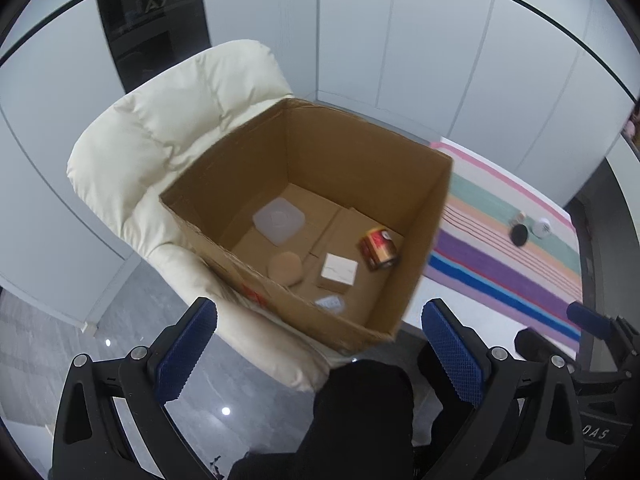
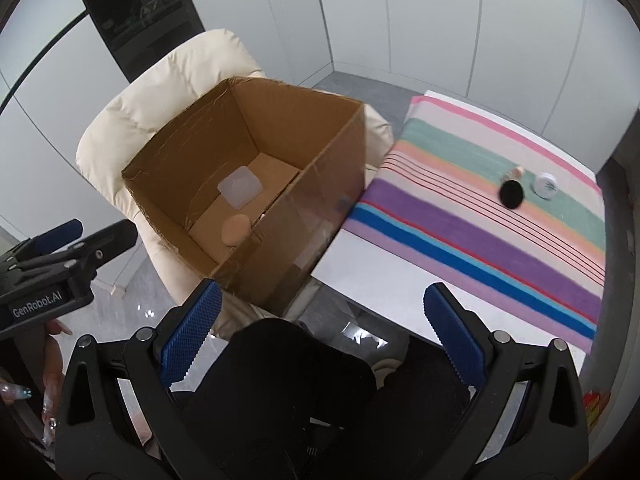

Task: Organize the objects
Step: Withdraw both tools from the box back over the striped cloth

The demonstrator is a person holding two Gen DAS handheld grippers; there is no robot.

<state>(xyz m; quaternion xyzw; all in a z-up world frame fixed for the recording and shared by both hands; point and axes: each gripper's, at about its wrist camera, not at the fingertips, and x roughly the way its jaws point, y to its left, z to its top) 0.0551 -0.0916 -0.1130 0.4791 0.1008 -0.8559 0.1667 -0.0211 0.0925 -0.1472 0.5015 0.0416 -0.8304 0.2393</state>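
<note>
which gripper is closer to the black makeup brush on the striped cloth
Right. The right gripper hangs open beside the table edge, the brush ahead to its right. The left gripper, also open, is by the cardboard box on the chair, farther from the brush.

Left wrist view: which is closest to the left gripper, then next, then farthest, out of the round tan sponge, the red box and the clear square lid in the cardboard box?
1. Round tan sponge, near wall, left of middle.
2. Red box, right side.
3. Clear square lid, far left corner.

All measured from the left gripper, open and empty.
</note>
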